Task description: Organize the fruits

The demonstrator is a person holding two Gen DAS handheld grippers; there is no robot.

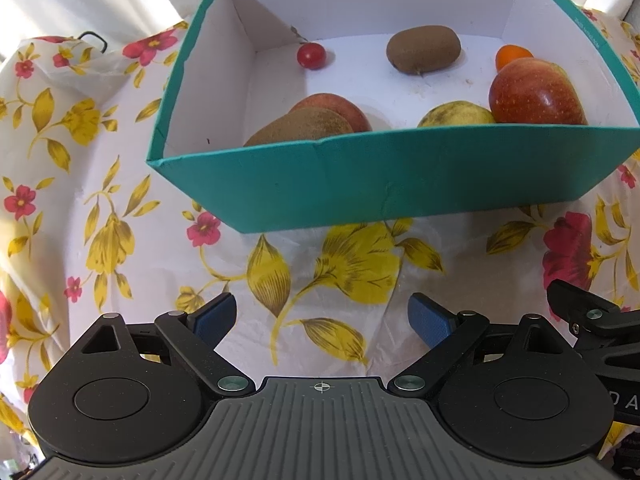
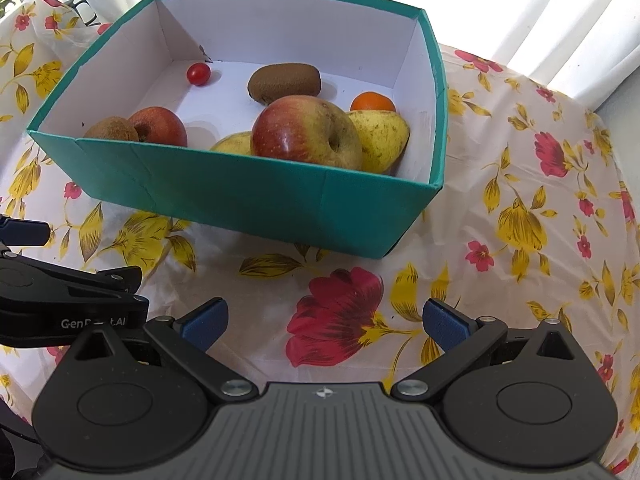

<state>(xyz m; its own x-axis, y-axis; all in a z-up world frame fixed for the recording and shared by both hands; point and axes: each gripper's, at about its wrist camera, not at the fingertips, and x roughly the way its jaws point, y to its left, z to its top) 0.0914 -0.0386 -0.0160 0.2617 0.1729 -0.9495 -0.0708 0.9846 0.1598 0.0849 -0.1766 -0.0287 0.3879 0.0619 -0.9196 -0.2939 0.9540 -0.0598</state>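
A teal box [image 1: 360, 184] [image 2: 248, 196] with a white inside stands on the floral tablecloth. It holds a cherry tomato [image 1: 311, 55] [image 2: 198, 73], a kiwi [image 1: 423, 49] [image 2: 284, 82], a second kiwi [image 1: 300, 128] [image 2: 112, 128], a red apple [image 1: 536, 94] [image 2: 304, 132], a second apple [image 1: 340, 108] [image 2: 160, 126], yellow pears [image 1: 456, 114] [image 2: 378, 136] and an orange [image 1: 512, 55] [image 2: 373, 102]. My left gripper [image 1: 322, 316] is open and empty, in front of the box. My right gripper [image 2: 325, 318] is open and empty, to its right.
The floral tablecloth [image 1: 120, 216] [image 2: 520, 220] covers the table. White curtains [image 2: 520, 8] hang behind. A black wire item [image 1: 94, 38] [image 2: 86, 10] lies at the back left. The other gripper's body shows at each view's edge [image 1: 592, 320] [image 2: 60, 300].
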